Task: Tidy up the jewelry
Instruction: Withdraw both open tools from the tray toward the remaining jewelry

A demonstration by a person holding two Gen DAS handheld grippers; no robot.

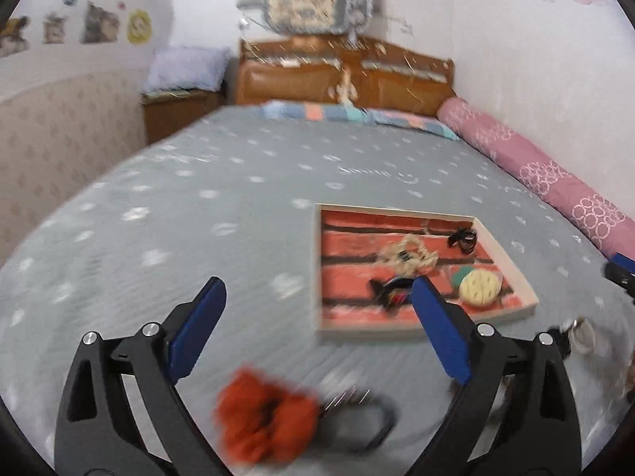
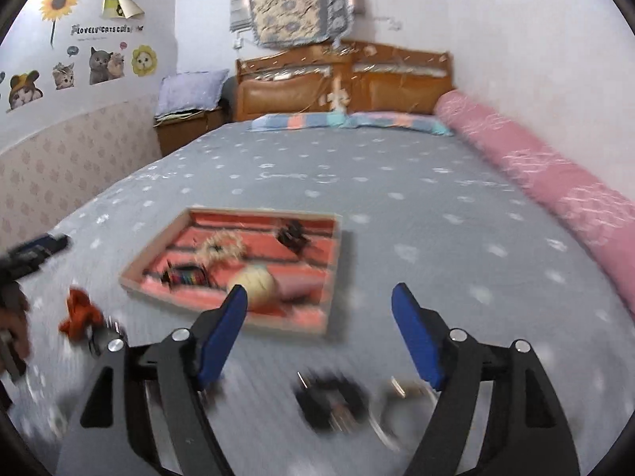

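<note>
Jewelry tray (image 1: 512,273) sits at one o'clock of my left gripper (image 1: 317,301), jaws apart and empty; orange scrunchie (image 1: 266,420) lies at six, nearer left than right gripper (image 2: 319,305), also apart.

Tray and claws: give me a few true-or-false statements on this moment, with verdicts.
1. The tray lies on the bed. True.
2. The tray is empty. False: several pieces lie in it, among them a round yellow piece.
3. The left claw grips the orange scrunchie. False: its jaws stand open and the scrunchie lies on the bed between them.
4. The right claw is open. True.
5. A dark item lies on the bed outside the tray. True.
</note>
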